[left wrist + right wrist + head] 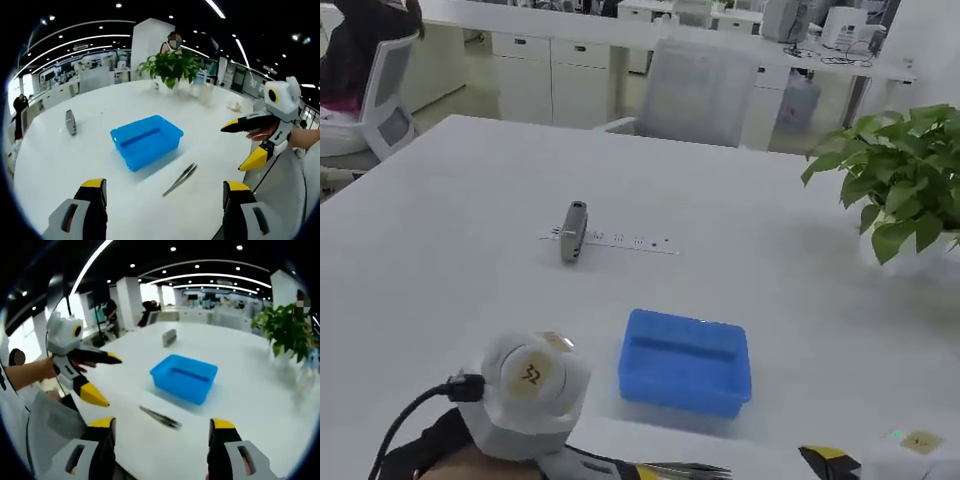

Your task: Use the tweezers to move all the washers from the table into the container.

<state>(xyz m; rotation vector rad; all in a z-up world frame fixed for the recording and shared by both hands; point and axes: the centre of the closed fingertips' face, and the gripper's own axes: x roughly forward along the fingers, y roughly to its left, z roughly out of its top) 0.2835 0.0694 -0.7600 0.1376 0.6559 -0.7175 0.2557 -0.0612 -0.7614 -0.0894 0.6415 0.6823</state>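
Washers too small to make out on the desk (pixel 75 160).
The left claw (pixel 163 184) and right claw (pixel 161 423) are gaping wide, holding nothing; the tweezers (pixel 181 178) are lying untouched just ahead, the blue container (pixel 146 141) sitting beyond at 11 o'clock, a grey block (pixel 70 122) at 10, a plant (pixel 170 67) at 12.

The head view looks down over the worktop (pixel 440 250). Both gripper views sit low and near, sharing the blue container (pixel 146 140).
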